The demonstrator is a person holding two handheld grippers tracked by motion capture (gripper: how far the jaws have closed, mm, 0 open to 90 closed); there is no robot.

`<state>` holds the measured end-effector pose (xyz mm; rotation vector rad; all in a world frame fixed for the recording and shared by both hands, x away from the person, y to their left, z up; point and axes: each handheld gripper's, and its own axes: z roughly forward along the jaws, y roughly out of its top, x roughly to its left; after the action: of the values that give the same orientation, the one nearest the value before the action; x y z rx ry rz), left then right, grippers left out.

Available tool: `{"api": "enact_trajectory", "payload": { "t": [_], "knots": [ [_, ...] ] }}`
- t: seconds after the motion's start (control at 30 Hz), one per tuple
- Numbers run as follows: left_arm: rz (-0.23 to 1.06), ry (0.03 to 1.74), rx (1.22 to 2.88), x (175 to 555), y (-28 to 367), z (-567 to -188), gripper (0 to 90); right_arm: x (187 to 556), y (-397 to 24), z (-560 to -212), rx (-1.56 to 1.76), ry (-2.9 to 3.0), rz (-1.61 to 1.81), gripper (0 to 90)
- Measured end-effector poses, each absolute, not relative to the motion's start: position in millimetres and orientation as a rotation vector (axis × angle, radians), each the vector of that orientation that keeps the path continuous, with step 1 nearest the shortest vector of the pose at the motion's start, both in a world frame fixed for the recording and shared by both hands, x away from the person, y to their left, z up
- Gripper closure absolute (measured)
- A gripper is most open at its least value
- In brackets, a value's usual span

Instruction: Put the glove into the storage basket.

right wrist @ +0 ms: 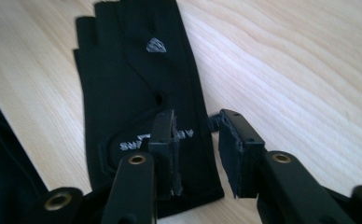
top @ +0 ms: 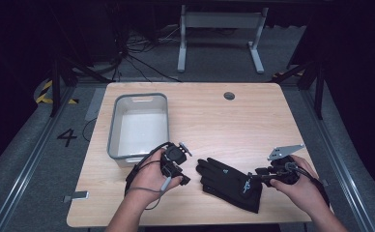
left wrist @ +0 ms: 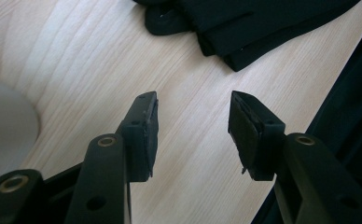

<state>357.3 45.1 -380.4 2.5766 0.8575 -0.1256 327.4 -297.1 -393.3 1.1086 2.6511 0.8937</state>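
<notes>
A black fingerless glove (top: pixel 229 181) lies flat on the wooden table (top: pixel 234 125) near its front edge, fingers pointing left. My left gripper (top: pixel 185 178) is held just left of the glove's fingertips; its own view has it (left wrist: pixel 193 100) open over bare wood, with the glove's fingertips (left wrist: pixel 235 28) ahead of it. My right gripper (top: pixel 257 175) is at the glove's cuff end. In its own view the right gripper (right wrist: pixel 198 121) is open, one jaw over the cuff by the white lettering (right wrist: pixel 132 142) and the other just past the cuff's edge. The glove (right wrist: pixel 128 70) stretches away from it.
A grey plastic bin (top: pixel 113 130) stands at the back left of the table, close behind my left hand; its pale corner (left wrist: pixel 2 126) is beside the left jaw. A round cable hole (top: pixel 229 95) sits near the far edge. Bare wood lies right of the bin.
</notes>
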Motion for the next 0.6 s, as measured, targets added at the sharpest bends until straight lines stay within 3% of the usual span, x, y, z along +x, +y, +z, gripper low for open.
{"api": "enact_trajectory", "payload": {
  "t": [0.3, 0.6],
  "knots": [
    [-0.138, 0.765, 2.615, 360, 21, -393, 55.6, 322, -307, -409, 1.185, 2.701, 0.805, 64.7],
    [-0.159, 0.743, 2.617, 361, 12, -399, 56.7, 324, -305, -424, 1.167, 2.766, 0.704, 68.9]
  ]
}}
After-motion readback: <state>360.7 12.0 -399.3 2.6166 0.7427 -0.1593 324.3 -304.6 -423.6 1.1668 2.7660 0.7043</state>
